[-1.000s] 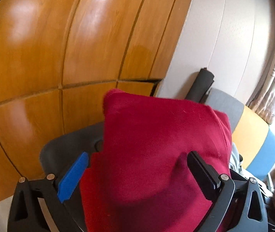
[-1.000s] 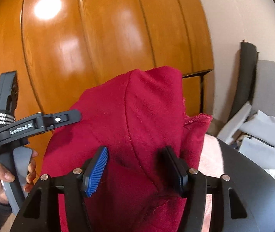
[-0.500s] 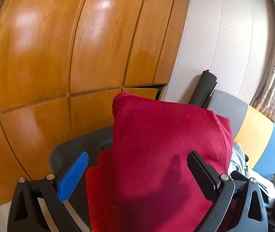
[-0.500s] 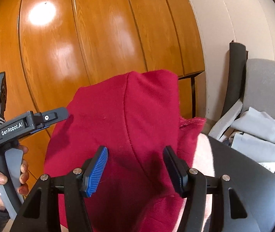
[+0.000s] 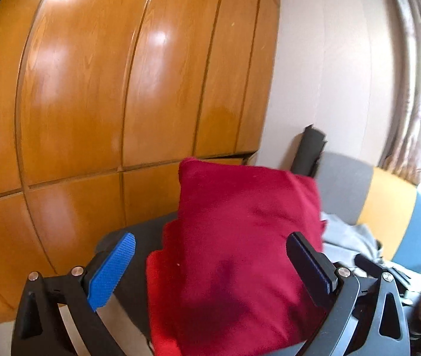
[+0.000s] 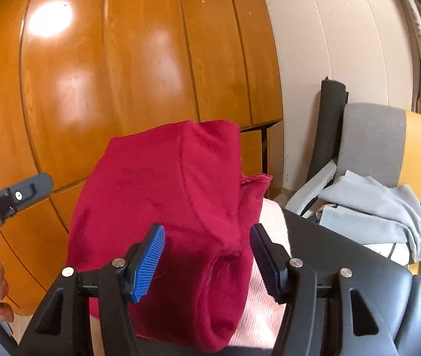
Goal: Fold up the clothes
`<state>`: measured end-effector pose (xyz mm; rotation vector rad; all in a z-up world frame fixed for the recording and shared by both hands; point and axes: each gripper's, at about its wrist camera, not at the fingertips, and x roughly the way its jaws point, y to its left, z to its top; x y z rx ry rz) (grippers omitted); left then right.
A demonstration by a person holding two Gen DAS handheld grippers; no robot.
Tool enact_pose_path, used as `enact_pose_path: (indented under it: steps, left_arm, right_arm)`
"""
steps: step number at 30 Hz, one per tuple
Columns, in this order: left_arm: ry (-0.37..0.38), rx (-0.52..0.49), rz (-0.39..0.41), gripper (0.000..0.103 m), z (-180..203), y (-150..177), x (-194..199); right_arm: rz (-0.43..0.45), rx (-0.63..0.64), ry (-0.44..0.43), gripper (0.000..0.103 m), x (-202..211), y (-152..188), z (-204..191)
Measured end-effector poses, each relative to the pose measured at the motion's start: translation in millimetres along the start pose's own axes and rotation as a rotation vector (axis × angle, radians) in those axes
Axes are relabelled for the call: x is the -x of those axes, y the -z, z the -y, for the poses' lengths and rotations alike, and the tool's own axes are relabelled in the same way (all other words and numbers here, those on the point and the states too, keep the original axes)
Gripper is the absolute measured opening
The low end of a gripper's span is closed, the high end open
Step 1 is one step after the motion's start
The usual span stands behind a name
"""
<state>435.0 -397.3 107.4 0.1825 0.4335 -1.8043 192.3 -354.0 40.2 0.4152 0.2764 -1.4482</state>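
Observation:
A folded dark red garment [image 5: 240, 237] lies on a black chair seat [image 5: 139, 237]. It also shows in the right wrist view [image 6: 166, 192], resting partly on a pink ribbed cloth [image 6: 266, 305]. My left gripper [image 5: 210, 264] is open, its fingers spread on either side of the red bundle. My right gripper [image 6: 207, 261] is open too, its fingers astride the rolled edge of the garment. Neither grips the cloth. The left gripper's body [image 6: 9, 198] and the hand holding it show at the left of the right wrist view.
Wooden cabinet doors [image 5: 106, 89] stand behind the chair. A grey chair [image 6: 373, 142] to the right holds grey clothes [image 6: 373, 207]. A black roll [image 6: 329, 124] leans on the white wall. Yellow and blue seats [image 5: 394, 213] lie further right, near a curtain.
Both grippers have drawn back from the red garment, which now looks smaller and lower in both views. The garment stays on the chair. Both grippers stay open.

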Motion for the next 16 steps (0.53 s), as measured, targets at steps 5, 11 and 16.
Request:
enact_pose_path:
  steps: [5,11,16]
  left_arm:
    - [-0.006,-0.005,0.009,0.103,4.1,4.2,23.3]
    - [-0.092,-0.051,-0.021,0.103,4.1,10.5,24.6]
    - [-0.127,-0.044,-0.016,0.100,-3.3,15.0,25.9]
  right_arm:
    - [0.011,0.047,-0.024,0.061,7.7,3.0,-14.2]
    - [0.032,0.100,-0.040,0.061,21.2,7.4,-36.6]
    - [0.023,0.147,-0.026,0.061,24.7,12.3,-54.8]
